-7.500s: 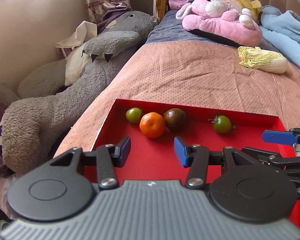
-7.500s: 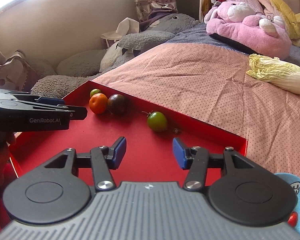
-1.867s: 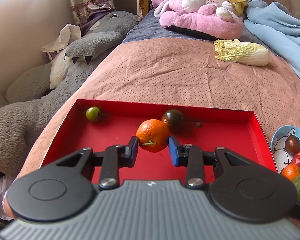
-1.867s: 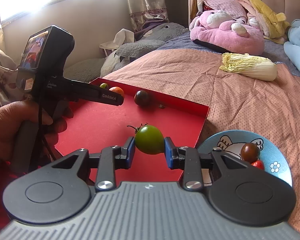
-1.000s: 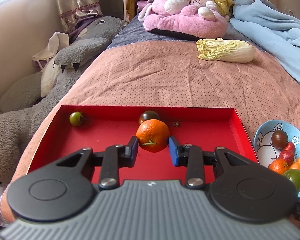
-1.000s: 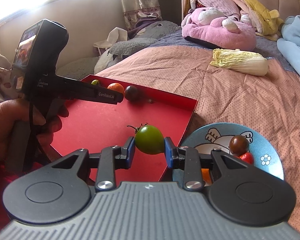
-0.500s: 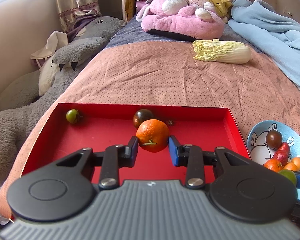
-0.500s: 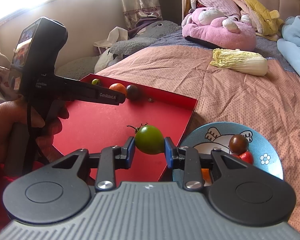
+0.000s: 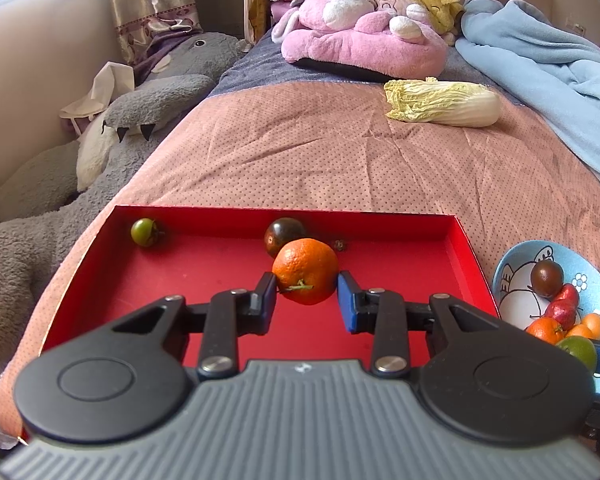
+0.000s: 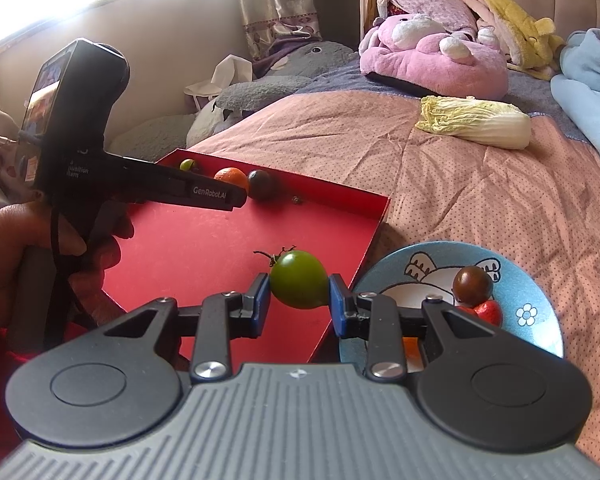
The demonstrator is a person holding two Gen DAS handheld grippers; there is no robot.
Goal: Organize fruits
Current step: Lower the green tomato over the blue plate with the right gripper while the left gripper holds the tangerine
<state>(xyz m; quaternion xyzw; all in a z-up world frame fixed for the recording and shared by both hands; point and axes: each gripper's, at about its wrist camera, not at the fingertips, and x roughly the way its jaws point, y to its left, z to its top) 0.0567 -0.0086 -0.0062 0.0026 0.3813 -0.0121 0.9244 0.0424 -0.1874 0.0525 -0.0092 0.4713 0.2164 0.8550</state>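
My left gripper [image 9: 306,294] is shut on an orange mandarin [image 9: 305,271] held above the red tray [image 9: 380,218]. A small green tomato [image 9: 143,232] and a dark tomato [image 9: 282,232] lie along the tray's far wall. In the right wrist view my right gripper [image 10: 299,298] is shut on a green tomato [image 10: 298,279], at the tray's right edge [image 10: 374,228] beside the blue bowl [image 10: 536,300]. The bowl holds a dark tomato [image 10: 472,280], a red fruit [image 10: 488,311] and orange fruits [image 9: 546,329]. A hand [image 10: 4,256] holds the left gripper's handle.
The tray and bowl rest on a pink dotted bedspread [image 9: 320,160]. A napa cabbage [image 9: 440,102] lies farther back, with a pink plush [image 9: 360,44] and a blue blanket [image 9: 540,76] behind it. A grey plush [image 9: 60,200] lies along the bed's left side.
The left view has drifted slightly, with the bowl showing a little further left. Both grippers keep their fruits. Earlier, both stood open over the tray.
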